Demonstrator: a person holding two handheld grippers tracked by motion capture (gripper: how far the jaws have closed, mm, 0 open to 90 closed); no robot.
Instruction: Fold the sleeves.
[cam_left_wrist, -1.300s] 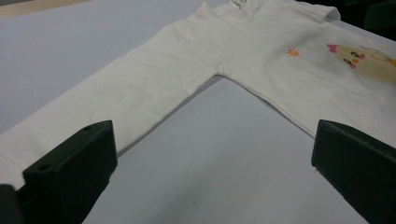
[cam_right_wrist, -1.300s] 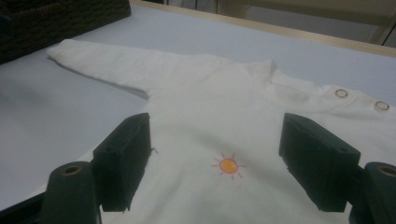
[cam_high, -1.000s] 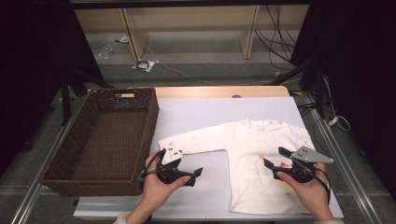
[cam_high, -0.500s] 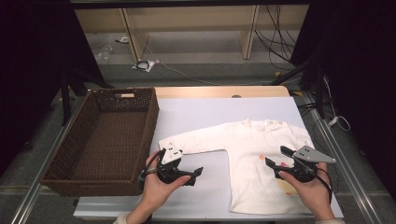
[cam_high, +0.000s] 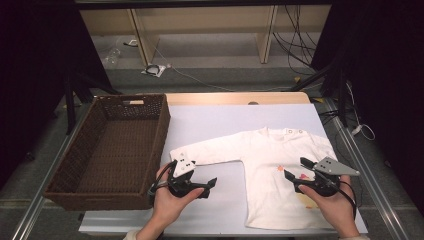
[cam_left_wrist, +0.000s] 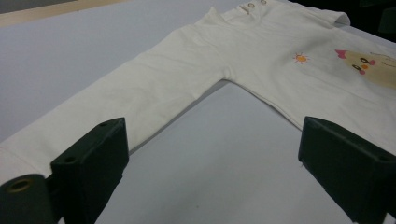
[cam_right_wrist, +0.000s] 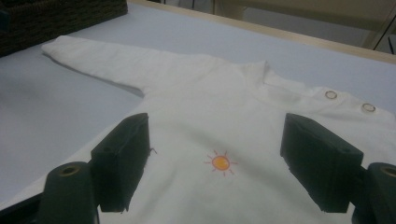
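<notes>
On the bench (cam_high: 220, 125) a small white shirt (cam_high: 275, 170) lies flat, one sleeve stretched toward the wicker basket (cam_high: 115, 145) at the left. Low at the near edge, the left hand (cam_high: 167, 202) holds the left gripper (cam_high: 200, 184) just beside the sleeve's cuff, jaws spread wide and released, pointing toward the shirt's body. Across from it, the right hand (cam_high: 332, 205) holds the right gripper (cam_high: 297, 170) over the shirt's front, near a small orange sun print (cam_right_wrist: 220, 163), jaws likewise released, gripping nothing.
</notes>
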